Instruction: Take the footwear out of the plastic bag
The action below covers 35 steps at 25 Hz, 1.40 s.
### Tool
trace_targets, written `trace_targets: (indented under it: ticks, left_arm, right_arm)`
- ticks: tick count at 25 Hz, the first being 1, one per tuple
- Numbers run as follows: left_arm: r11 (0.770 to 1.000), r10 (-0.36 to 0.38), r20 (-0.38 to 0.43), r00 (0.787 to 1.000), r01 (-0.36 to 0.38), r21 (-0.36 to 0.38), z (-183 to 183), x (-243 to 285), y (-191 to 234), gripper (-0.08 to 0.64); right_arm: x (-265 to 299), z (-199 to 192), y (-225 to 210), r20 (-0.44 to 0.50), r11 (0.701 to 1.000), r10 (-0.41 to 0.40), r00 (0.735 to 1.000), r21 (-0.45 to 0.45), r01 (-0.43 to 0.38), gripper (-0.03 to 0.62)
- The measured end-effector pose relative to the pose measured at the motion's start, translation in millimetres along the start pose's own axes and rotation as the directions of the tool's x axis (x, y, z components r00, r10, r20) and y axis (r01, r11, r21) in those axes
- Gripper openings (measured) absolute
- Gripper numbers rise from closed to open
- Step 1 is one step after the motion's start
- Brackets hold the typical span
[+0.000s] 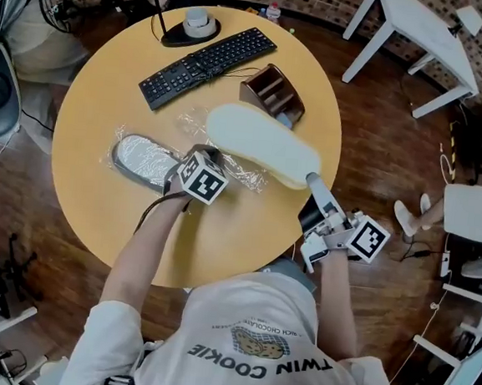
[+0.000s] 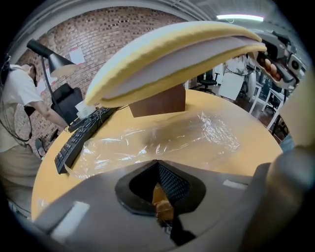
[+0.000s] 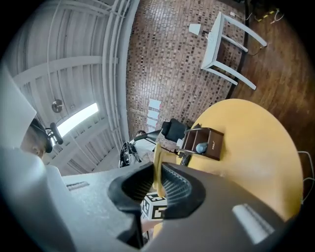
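At table centre, left gripper (image 1: 200, 160) points steeply down onto the clear bag (image 1: 243, 172). Its own view shows the jaws (image 2: 160, 197) drawn close together at the near edge of the film (image 2: 157, 135), apparently pinching it; the film spreads flat and crinkled ahead of them on the table (image 2: 246, 142).

Right gripper (image 1: 313, 181), at the table's near right edge, points level. Its jaws (image 3: 157, 184) are narrow and clamped on a thin yellow edge of the cream slipper (image 3: 157, 167).

Cream slipper (image 1: 258, 143) is held in the air above the bag, clear of the film, sole side up in the head view. From the left gripper view it (image 2: 172, 54) hangs overhead, toe to the left.

Grey slipper (image 1: 139, 155) lies on the table (image 1: 117, 76) just left of the left gripper, wrapped in clear film. Whether that film is the same bag, I cannot tell.

Beyond the bag:
- wooden box (image 1: 275, 94), just behind the cream slipper
- keyboard (image 1: 206, 65), left of the box
- lamp (image 1: 192, 28), base at the far edge
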<state>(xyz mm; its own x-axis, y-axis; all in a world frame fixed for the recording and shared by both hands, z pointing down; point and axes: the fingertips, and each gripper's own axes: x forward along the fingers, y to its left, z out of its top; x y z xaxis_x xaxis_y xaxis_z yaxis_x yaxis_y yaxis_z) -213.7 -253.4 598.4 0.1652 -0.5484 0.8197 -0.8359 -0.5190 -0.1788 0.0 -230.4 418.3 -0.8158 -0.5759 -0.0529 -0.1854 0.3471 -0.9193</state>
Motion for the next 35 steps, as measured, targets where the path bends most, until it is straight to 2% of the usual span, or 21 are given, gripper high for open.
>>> trace_targets:
  ticks: [12,16,20,26,28,30,32,35]
  left_arm:
    - [1.000,-0.003,0.006,1.000,0.003,-0.009,-3,3,3,-0.002]
    - [1.000,-0.002,0.011,1.000,0.002,-0.005,-4,4,4,-0.002]
    - [1.000,-0.001,0.012,1.000,0.001,-0.003,-2,0,3,-0.002]
    - [1.000,0.004,0.013,1.000,-0.004,0.002,-3,4,5,-0.002]
    - [1.000,0.004,0.011,1.000,-0.004,0.002,-2,4,6,-0.002]
    - [1.000,0.004,0.009,1.000,-0.004,0.001,-2,4,6,-0.002]
    - [1.000,0.005,0.009,1.000,-0.005,0.000,-3,5,6,-0.002]
    - [1.000,0.013,0.013,1.000,-0.013,0.007,-3,5,6,-0.002]
  right_arm:
    - [81,-28,-37,-0.051,0.998,0.033,0.998,0.048,-0.031,0.052]
    - [98,-43,-60,-0.081,0.997,0.007,0.997,0.081,-0.001,0.054]
    - [101,-53,-75,-0.106,0.996,-0.051,0.993,0.068,0.059,0.054]
    - [105,-60,-86,-0.134,0.996,-0.089,0.987,-0.002,0.090,0.054]
    - [105,-63,-90,-0.144,0.992,-0.125,0.982,-0.020,0.123,0.055]
    - [101,-67,-100,-0.164,0.981,-0.195,0.967,-0.045,0.191,0.057]
    - [95,-72,-110,-0.192,0.961,-0.272,0.943,-0.107,0.256,0.057]
    - [92,-77,-117,-0.225,0.931,-0.342,0.912,-0.210,0.298,0.061]
